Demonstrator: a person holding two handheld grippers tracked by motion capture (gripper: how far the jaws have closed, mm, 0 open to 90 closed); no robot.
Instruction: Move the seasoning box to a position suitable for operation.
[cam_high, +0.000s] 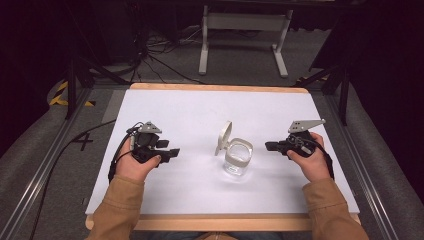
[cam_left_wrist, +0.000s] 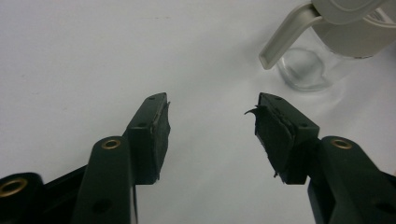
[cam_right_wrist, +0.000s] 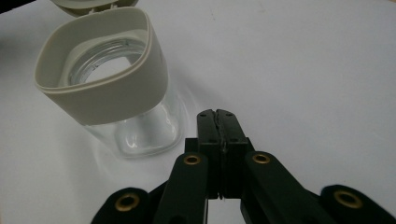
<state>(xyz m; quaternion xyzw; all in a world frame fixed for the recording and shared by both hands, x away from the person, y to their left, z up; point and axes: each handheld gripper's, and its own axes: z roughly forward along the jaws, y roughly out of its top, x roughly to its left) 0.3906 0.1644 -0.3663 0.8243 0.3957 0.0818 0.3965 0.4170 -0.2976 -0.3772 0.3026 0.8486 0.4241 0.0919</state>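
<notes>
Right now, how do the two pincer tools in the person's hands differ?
The left gripper has its jaws spread wide apart; the right gripper has its jaws pressed together. The left gripper sits farther from the glass jar; the right gripper's tip is close beside it. Both are black, hold nothing, and point toward the jar.

Clear jar (cam_high: 237, 159) (beige collar (cam_right_wrist: 100, 88)); white table (cam_high: 190, 110)
</notes>
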